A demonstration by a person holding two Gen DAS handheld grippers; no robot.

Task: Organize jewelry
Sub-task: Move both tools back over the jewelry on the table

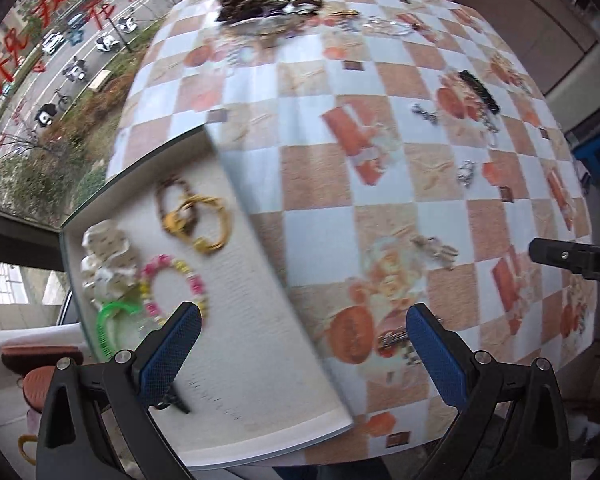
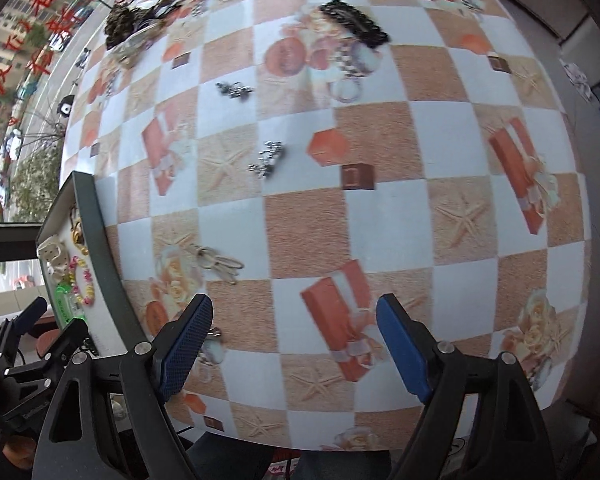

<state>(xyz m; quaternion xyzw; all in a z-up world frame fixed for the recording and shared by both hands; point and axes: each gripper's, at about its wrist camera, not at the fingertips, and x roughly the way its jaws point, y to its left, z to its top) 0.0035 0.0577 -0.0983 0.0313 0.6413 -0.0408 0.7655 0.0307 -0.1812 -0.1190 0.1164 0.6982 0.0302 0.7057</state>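
Both jaws wide open, nothing in either gripper, left gripper (image 1: 300,344) or right gripper (image 2: 294,340). Tray (image 1: 236,360) at the counter's (image 2: 308,232) left edge already holds bracelets (image 1: 194,220), so partly done I'd say. Keyring (image 2: 220,262), silver charms (image 2: 268,158) and far-edge pile (image 2: 132,26) still loose.

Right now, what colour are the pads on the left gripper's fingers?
Blue, with a fine textured grid, on black fingers. Clearest in the left wrist view.

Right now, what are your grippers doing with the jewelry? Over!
Left gripper open, empty. Right gripper open, empty. Bracelets in tray; silver charm loose on table. Nothing blocking.
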